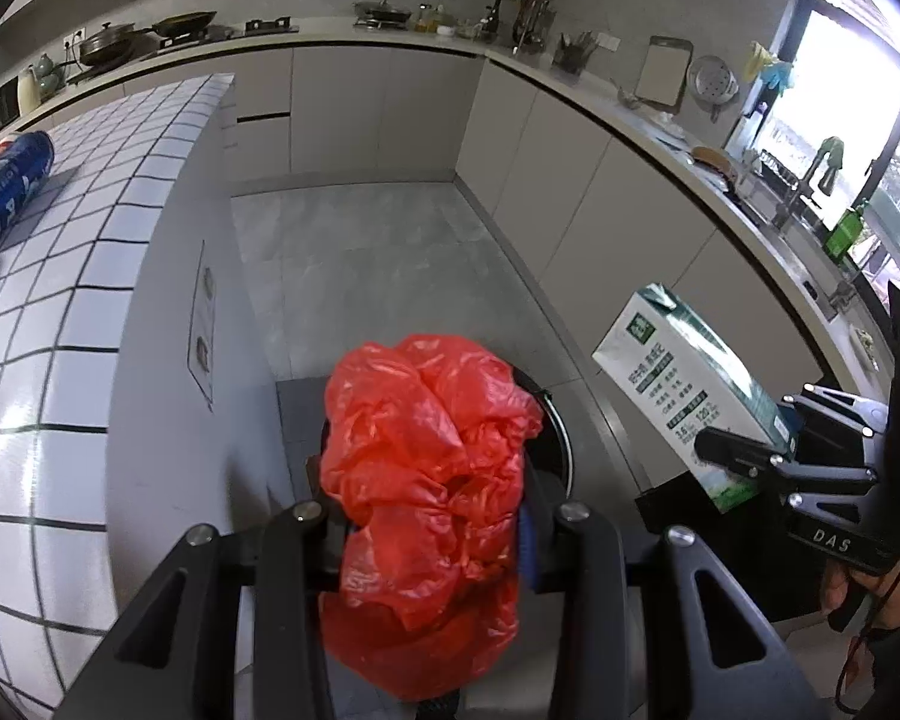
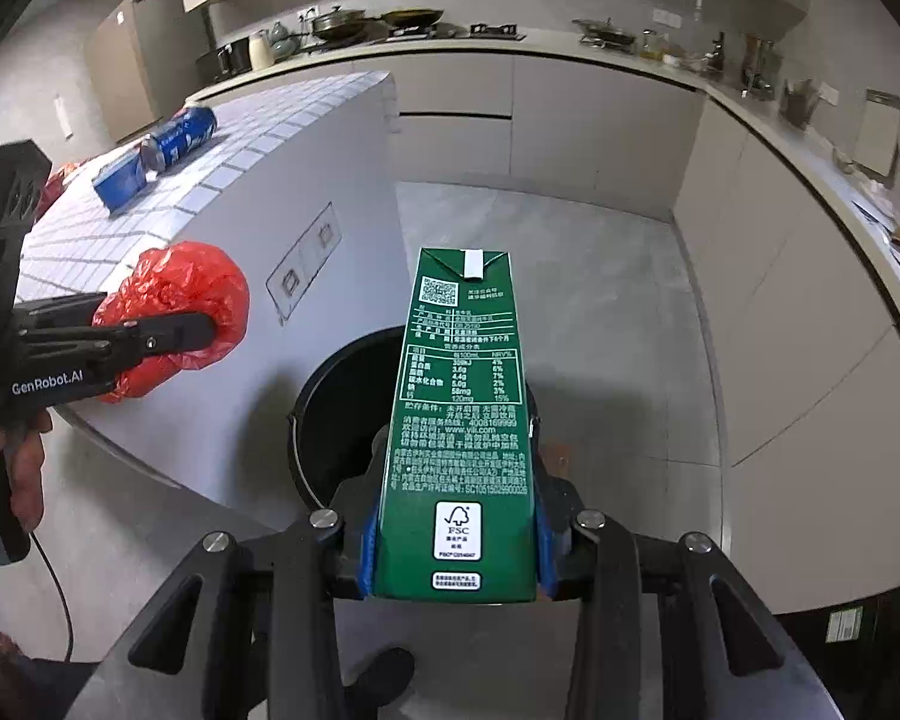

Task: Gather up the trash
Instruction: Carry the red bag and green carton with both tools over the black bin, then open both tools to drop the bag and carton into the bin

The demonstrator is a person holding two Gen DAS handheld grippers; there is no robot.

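You are carrying both pieces at once to drop them together: your left gripper (image 1: 432, 516) is pinching the red bag (image 1: 429, 468), your right gripper (image 2: 456, 516) is clamping the carton (image 2: 459, 420) lengthwise, both hovering above the bin (image 2: 336, 420) on the floor.

"FSC" on the green milk carton (image 2: 457, 420); "GenRobot.AI" on the left gripper (image 2: 210, 330); "DAS" on the right gripper (image 1: 744, 450).

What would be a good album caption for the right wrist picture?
Right gripper holds a green milk carton above a black bin; left gripper carries a red plastic bag.
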